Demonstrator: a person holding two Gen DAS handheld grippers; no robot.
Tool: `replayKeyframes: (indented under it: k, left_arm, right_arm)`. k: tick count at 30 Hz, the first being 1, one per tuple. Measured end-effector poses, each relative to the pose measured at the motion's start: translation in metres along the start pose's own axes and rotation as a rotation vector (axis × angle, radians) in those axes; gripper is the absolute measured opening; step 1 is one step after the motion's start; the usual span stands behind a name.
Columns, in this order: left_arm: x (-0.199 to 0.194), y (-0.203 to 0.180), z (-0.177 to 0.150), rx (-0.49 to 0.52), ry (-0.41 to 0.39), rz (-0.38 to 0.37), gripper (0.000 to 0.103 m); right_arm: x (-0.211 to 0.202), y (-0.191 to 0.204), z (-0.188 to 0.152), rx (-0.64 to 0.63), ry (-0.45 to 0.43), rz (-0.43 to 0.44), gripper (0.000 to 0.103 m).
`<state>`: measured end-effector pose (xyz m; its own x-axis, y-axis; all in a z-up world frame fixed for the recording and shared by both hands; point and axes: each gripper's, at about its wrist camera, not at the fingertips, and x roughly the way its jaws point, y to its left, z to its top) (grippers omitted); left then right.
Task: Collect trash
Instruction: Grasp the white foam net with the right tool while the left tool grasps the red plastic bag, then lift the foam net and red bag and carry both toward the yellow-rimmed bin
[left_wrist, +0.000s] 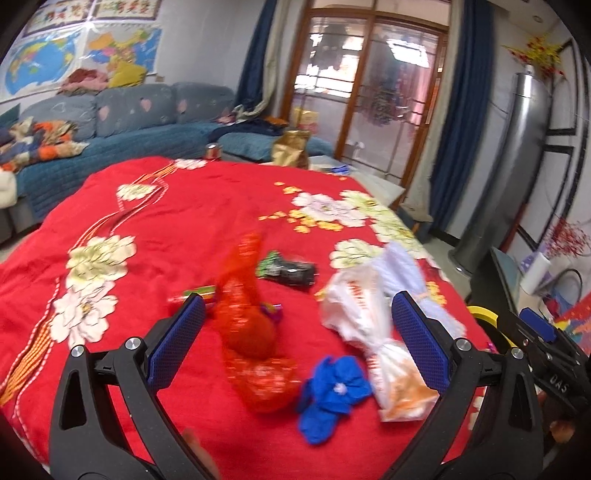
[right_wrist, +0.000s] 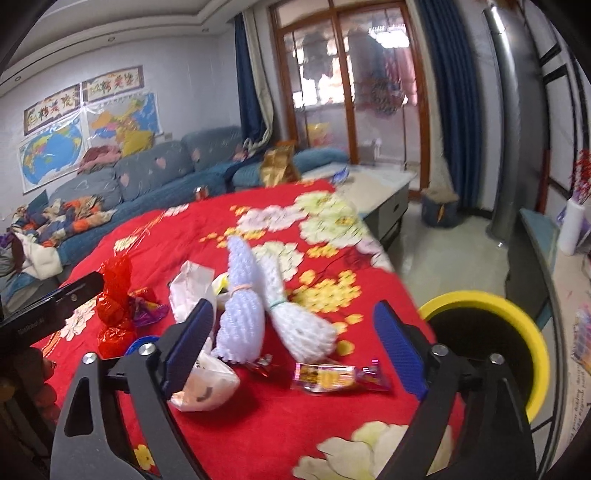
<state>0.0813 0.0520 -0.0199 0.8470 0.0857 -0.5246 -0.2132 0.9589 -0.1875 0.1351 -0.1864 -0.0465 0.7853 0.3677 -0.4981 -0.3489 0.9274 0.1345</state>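
Several light, crushable scraps near the red quilt's right edge: foam nets, red cellophane, white bag, snack wrapper. Pinch at bunched middles. Left tool and right tool: wide open, empty. Yellow-rimmed bin beside that edge.

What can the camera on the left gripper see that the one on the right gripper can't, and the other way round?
Only the left view shows the dark wrapper and the whole blue paper flower. Only the right view shows the inside of the yellow-rimmed bin and the pink-and-yellow snack wrapper. Both share the red floral cloth, the red cellophane bundle, the white plastic bag and the white foam nets. Each view shows its own gripper open, left and right.
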Motion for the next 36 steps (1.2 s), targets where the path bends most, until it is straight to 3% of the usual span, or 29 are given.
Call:
replayKeyframes:
  k: [7,12,17,20,22,26,28,33,36]
  left_arm:
    - [0.012,0.032,-0.006,-0.050,0.089,0.029,0.093]
    - [0.022,0.040,-0.018,-0.070,0.158,-0.016,0.093]
    - [0.029,0.037,-0.029,-0.073,0.201,-0.060,0.086]
    - [0.034,0.038,-0.034,-0.091,0.231,-0.085,0.074]
    - [0.037,0.038,-0.036,-0.098,0.248,-0.095,0.071]
    - [0.040,0.041,-0.040,-0.118,0.269,-0.122,0.053]
    - [0.040,0.042,-0.040,-0.123,0.271,-0.130,0.038]
    - [0.035,0.044,-0.038,-0.128,0.255,-0.135,0.020]
    - [0.028,0.046,-0.033,-0.123,0.230,-0.131,0.016]
  right_arm:
    - [0.037,0.017,0.002,-0.033,0.121,0.055,0.070]
    - [0.056,0.026,-0.002,-0.040,0.191,0.076,0.059]
    - [0.067,0.031,-0.008,-0.031,0.240,0.076,0.045]
    - [0.071,0.031,-0.010,-0.025,0.260,0.086,0.030]
    - [0.071,0.031,-0.010,-0.030,0.258,0.089,0.026]
    - [0.065,0.029,-0.009,-0.022,0.240,0.095,0.024]
    - [0.061,0.028,-0.008,-0.017,0.230,0.097,0.023]
    - [0.048,0.028,-0.005,-0.015,0.199,0.104,0.022]
    - [0.043,0.029,-0.003,-0.012,0.185,0.110,0.021]
